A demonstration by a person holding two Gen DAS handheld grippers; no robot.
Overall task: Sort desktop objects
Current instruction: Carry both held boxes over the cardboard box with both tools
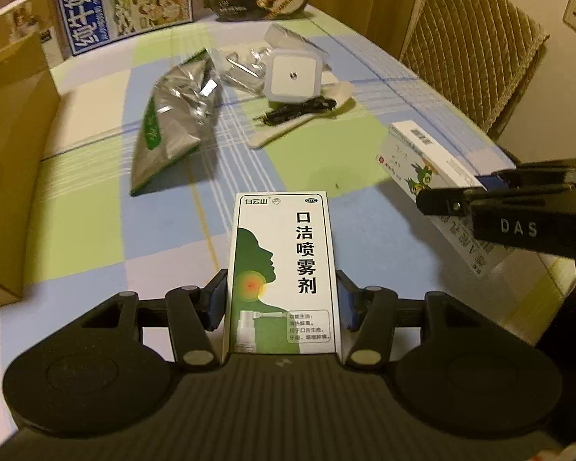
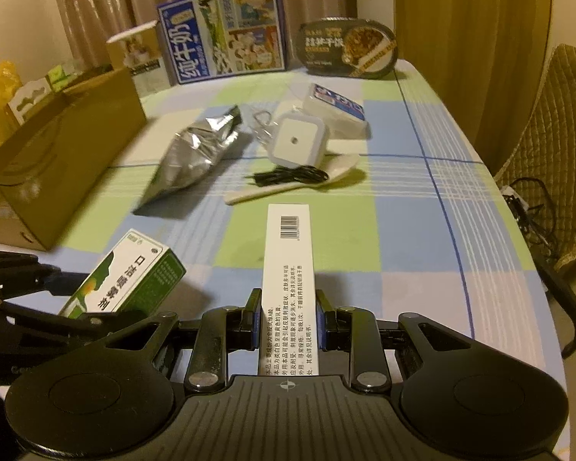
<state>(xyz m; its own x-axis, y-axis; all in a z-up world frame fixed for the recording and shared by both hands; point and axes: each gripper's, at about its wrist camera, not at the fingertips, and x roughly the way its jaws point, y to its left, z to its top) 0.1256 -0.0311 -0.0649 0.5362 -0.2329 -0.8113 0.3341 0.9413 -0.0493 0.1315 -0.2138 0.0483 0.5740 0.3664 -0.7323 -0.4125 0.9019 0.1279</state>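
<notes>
My left gripper (image 1: 282,303) is shut on a green-and-white mouth spray box (image 1: 282,269) and holds it above the checked tablecloth; the box also shows in the right wrist view (image 2: 124,276). My right gripper (image 2: 288,322) is shut on a long white ointment box (image 2: 288,284), barcode side up; it also shows in the left wrist view (image 1: 434,176). Further back lie a silver foil bag (image 1: 176,115), a white square night light (image 1: 292,77), a black cable (image 1: 295,109) on a white spoon (image 1: 303,115), and a white packet (image 2: 336,109).
An open cardboard box (image 2: 57,161) stands at the left. A blue milk carton (image 2: 226,30) and a dark oval instant-rice bowl (image 2: 347,48) stand at the back edge. A padded chair (image 1: 468,46) is beside the table on the right.
</notes>
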